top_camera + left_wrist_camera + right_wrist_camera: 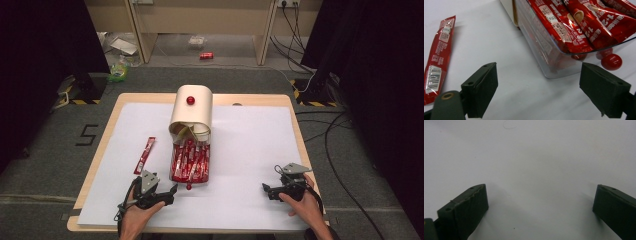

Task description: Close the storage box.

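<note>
Your left gripper [537, 93] gapes wide: glossy red sachets [574, 22] fill the clear plastic drawer [541, 50] ahead, with a loose sachet [437, 57] flat leftward. Your right gripper [540, 212] is spread over white paper [536, 157].

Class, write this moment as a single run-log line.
left hand-held gripper: open, beside clear drawer | right hand-held gripper: open, empty | loose red packet: on white sheet
</note>
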`<state>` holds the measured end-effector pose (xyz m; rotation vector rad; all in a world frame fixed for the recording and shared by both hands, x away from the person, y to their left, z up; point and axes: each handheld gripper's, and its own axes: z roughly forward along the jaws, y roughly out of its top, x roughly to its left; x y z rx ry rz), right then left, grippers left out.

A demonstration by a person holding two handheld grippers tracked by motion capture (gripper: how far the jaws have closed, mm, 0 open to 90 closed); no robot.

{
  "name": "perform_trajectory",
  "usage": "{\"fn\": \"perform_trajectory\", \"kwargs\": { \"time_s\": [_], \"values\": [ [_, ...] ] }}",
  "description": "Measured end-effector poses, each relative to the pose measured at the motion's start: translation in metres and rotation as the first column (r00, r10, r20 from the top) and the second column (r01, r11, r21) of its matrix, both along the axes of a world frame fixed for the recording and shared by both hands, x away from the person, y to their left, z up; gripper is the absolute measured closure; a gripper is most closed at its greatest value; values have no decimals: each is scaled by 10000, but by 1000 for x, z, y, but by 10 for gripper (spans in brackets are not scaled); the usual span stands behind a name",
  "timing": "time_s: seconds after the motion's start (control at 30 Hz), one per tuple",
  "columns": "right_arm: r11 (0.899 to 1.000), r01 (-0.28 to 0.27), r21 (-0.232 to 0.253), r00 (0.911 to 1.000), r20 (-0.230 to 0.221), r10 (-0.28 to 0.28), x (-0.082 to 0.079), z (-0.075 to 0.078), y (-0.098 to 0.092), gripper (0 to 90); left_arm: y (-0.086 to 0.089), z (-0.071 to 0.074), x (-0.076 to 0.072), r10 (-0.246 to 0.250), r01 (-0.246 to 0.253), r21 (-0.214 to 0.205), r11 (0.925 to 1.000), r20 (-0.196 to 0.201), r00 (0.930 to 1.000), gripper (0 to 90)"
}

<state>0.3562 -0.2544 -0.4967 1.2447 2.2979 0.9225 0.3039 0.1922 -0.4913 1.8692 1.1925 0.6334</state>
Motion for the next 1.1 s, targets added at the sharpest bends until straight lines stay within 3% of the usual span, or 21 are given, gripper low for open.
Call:
{"fn": "perform_trajectory", "kwargs": {
  "time_s": [0.27, 0.5, 1.1],
  "values": [
    [10000, 3, 10, 10000, -34, -3, 0, 0, 0, 6, 1, 0, 4, 55, -57, -254, 9997, -86, 9999, 149],
    [10000, 1, 20, 10000, -49, -1, 0, 0, 0, 4, 2, 9, 14, 272, -248, -866, 9959, 269, 9993, 156],
    [10000, -2, 24, 10000, -54, 2, 0, 0, 0, 4, 2, 12, 30, 431, -421, -1024, 9939, 75, 9990, 154]
  ]
}}
